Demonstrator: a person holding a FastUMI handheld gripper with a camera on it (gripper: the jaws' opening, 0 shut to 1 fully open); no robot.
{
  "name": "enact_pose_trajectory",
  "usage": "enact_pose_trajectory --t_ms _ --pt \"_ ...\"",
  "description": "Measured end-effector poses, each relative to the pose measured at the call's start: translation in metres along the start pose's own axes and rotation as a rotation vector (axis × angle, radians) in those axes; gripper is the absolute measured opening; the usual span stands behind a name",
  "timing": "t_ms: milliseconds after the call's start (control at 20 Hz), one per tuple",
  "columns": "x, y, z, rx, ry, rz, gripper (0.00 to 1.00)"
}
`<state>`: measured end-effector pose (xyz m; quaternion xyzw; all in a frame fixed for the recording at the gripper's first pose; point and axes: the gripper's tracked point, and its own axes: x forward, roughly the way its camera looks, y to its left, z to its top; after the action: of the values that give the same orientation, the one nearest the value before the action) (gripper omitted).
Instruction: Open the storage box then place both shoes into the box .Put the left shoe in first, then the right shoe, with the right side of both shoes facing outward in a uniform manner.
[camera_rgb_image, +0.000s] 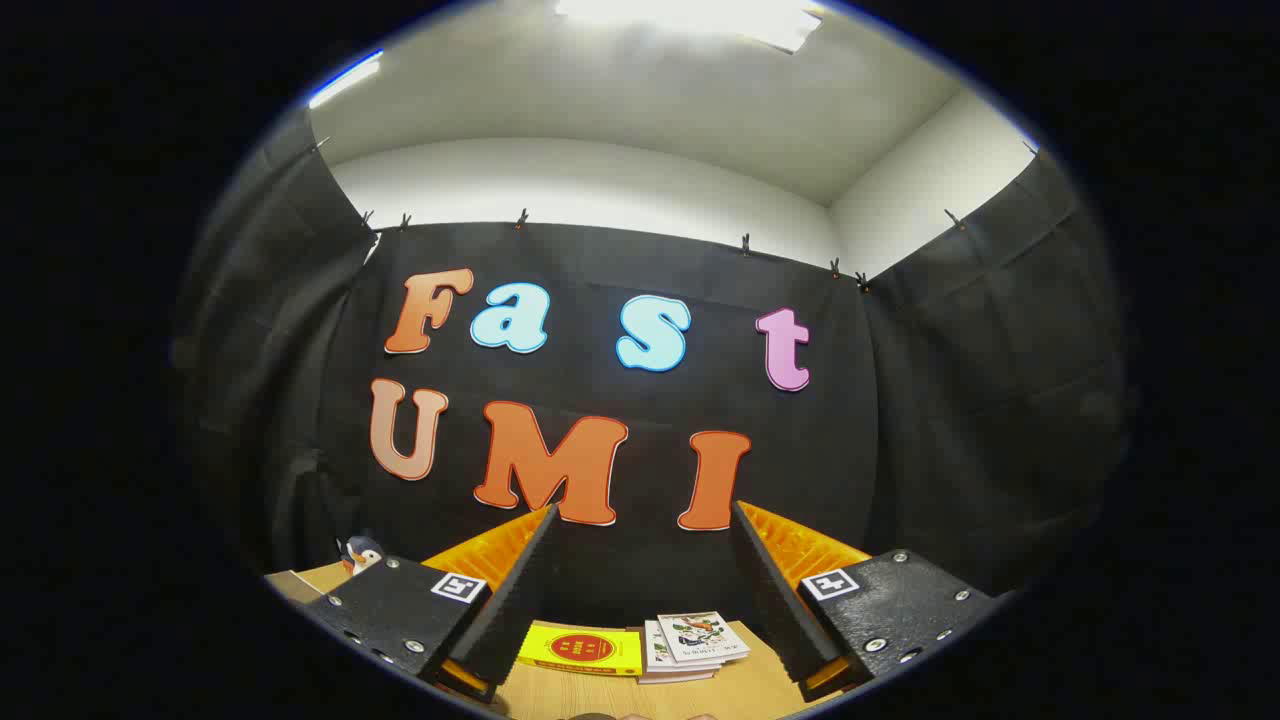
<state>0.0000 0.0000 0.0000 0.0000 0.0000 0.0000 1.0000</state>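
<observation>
While I hold my gripper up high, its two fingers are wide apart and nothing is between them. They point at the black cloth wall of the booth, not down at my work. I cannot see the storage box or the two shoes from where I look now, so I cannot say where they are. I think I am at the very start of the job, and the box has not been opened yet as far as I can tell. My next move should be to tip the gripper down and look for the box, then find its lid and lift it. After that comes the left shoe, then the right one. Low down, on the wooden table, lies a flat yellow box near my left finger. It has a red round label with writing, but the writing is too small for me to read. Just right of it sits a small stack of booklets with pictures on the top one, and those words are too tiny too. Far to the left, a little penguin toy peeks out beside the cloth.
</observation>
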Motion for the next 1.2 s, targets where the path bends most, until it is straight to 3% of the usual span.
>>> enact_pose_trajectory --t_ms 650,950,1200 --pt "-0.003 0.018 0.027 0.014 -0.051 0.041 0.99" --pt "-0.003 0.035 0.001 0.026 0.014 0.095 0.99" --pt "-0.006 0.070 -0.033 0.131 0.113 0.209 0.99"
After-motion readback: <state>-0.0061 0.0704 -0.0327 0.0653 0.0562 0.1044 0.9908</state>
